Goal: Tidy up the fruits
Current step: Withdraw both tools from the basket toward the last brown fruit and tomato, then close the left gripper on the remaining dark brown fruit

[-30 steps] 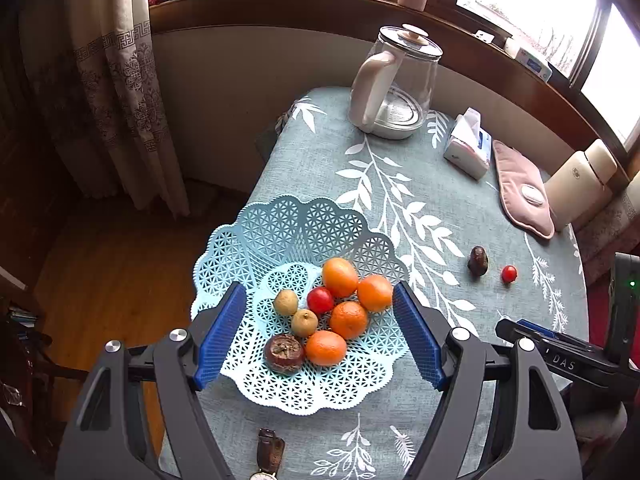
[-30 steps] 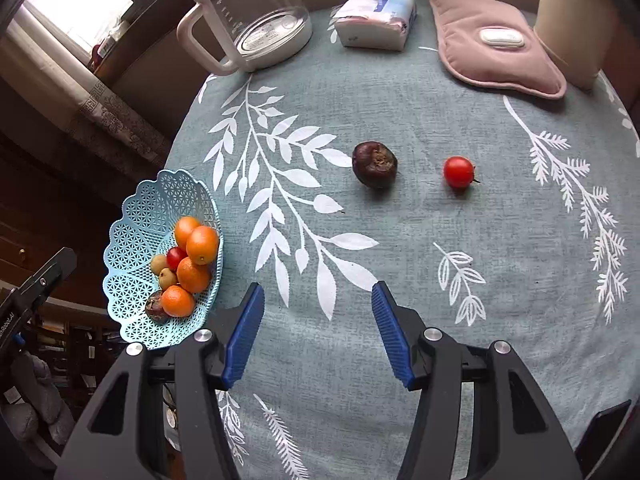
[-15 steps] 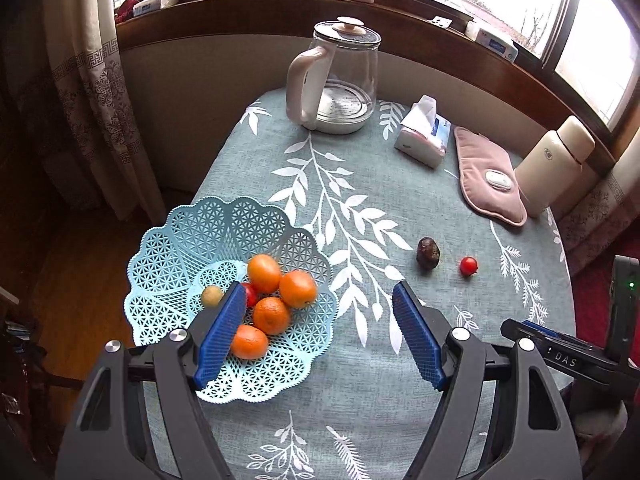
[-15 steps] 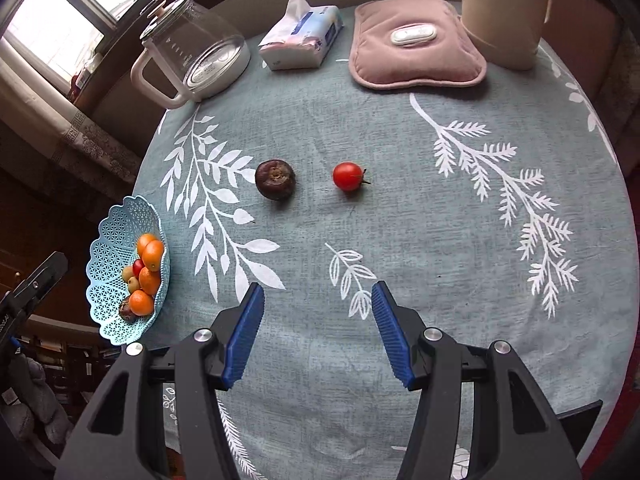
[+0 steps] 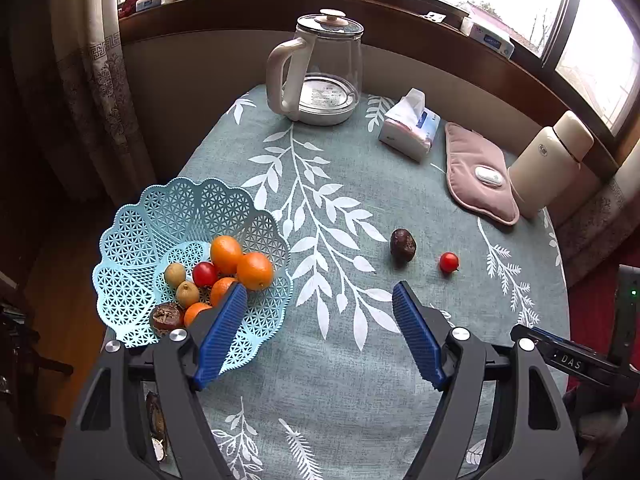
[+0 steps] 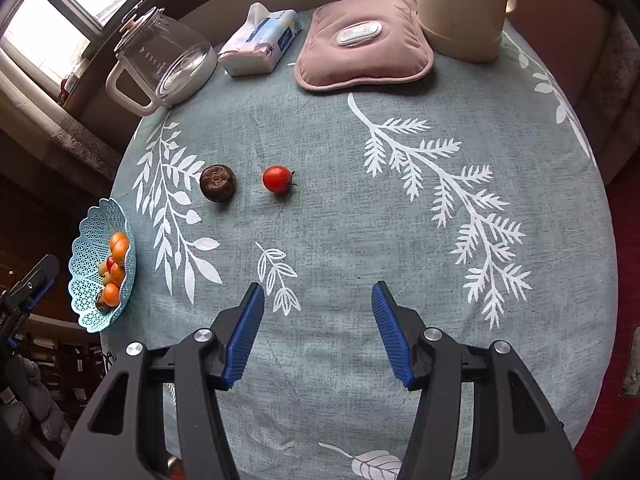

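A light blue lattice basket (image 5: 132, 248) (image 6: 86, 256) sits at the table's left edge, holding several oranges (image 5: 255, 271), a red tomato (image 5: 205, 274), two small brownish fruits and a dark brown fruit (image 5: 166, 316). Loose on the cloth lie a dark brown round fruit (image 5: 403, 244) (image 6: 217, 183) and a small red tomato (image 5: 449, 262) (image 6: 277, 178). My left gripper (image 5: 320, 302) is open, hovering just right of the basket. My right gripper (image 6: 318, 302) is open and empty above the bare cloth, nearer than both loose fruits.
At the back stand a glass kettle (image 5: 320, 72) (image 6: 160, 64), a tissue pack (image 5: 410, 130) (image 6: 260, 42), a pink heating pad (image 5: 478, 174) (image 6: 362, 44) and a cream jug (image 5: 550, 162) (image 6: 460, 4). The round table (image 6: 400, 240) carries a teal leaf-print cloth; wooden floor lies left.
The left gripper has swung right, off the basket toward the table's middle. The right gripper has moved right and forward, so the two loose fruits now lie ahead to its left.
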